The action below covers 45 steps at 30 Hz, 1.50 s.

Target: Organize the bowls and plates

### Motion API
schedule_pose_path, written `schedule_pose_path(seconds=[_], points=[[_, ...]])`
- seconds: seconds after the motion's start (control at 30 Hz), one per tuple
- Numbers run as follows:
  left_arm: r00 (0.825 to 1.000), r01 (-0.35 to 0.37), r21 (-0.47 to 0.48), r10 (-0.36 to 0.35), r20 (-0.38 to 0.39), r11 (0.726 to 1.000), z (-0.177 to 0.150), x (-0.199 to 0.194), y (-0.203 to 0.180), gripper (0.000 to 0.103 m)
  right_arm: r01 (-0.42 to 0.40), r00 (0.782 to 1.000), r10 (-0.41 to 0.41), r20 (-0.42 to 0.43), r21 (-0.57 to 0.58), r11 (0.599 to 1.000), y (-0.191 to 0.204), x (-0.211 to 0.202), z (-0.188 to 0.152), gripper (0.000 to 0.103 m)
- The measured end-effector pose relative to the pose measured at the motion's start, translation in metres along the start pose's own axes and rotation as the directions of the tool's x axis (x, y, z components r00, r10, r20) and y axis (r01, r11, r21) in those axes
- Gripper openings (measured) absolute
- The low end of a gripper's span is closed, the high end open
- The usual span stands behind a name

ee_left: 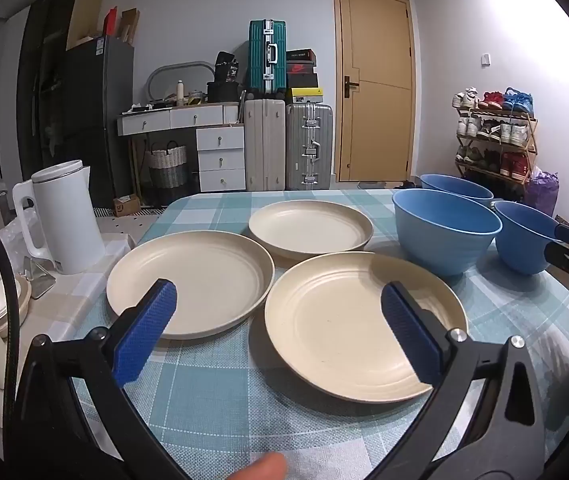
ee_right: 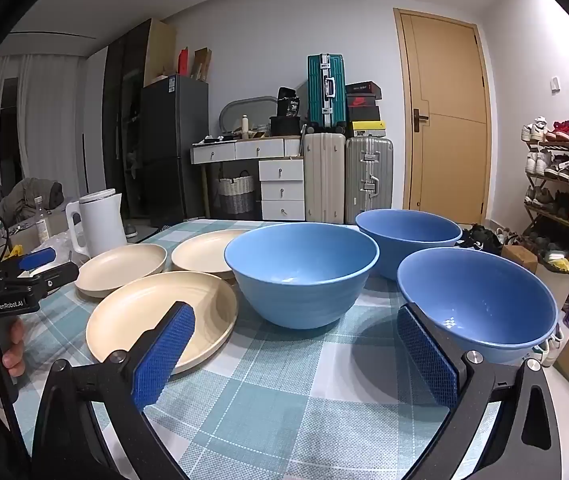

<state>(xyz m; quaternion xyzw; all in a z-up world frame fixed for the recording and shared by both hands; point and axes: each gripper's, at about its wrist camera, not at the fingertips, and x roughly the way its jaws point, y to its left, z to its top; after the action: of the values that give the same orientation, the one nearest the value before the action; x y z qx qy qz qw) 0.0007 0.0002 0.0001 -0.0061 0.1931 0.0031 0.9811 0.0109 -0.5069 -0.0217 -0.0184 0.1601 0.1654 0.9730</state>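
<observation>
Left gripper (ee_left: 278, 312) and right gripper (ee_right: 296, 338) are held apart, empty. White kettle (ee_left: 66, 216) is seen left-forward; checked tablecloth (ee_left: 220, 392) beneath; suitcases (ee_left: 288, 146) beyond.

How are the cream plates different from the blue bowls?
The cream plates are flat and shallow; the blue bowls are deep with tall sides. The plates are pale cream, the bowls blue. The plates sit on the left of the table, the bowls on the right. Both come in threes, are round, empty, upright, and stand on the checked tablecloth.
</observation>
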Motion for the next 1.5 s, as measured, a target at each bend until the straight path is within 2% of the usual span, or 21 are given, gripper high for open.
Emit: schedule_pose_path(seconds=[0.17,0.2,0.4,1.5], points=[[1.0,0.005,-0.02,-0.006,-0.012,1.0,0.001,0.005,0.005,0.102,-0.004,1.0,0.004,-0.014,0.011,1.0,0.0,0.001,0.0,0.103],[1.0,-0.003,0.004,0.003,0.008,1.0,0.0,-0.004,-0.001,0.102,-0.004,1.0,0.005,-0.014,0.011,1.0,-0.001,0.001,0.0,0.103],[1.0,0.002,-0.004,-0.002,0.006,1.0,0.0,-0.008,-0.004,0.102,-0.004,1.0,0.004,-0.013,0.014,1.0,-0.001,0.0,0.0,0.103],[1.0,0.0,-0.007,0.0,0.005,1.0,0.002,-0.006,-0.001,0.102,-0.006,1.0,0.006,-0.012,0.022,1.0,-0.002,0.001,0.0,0.103]])
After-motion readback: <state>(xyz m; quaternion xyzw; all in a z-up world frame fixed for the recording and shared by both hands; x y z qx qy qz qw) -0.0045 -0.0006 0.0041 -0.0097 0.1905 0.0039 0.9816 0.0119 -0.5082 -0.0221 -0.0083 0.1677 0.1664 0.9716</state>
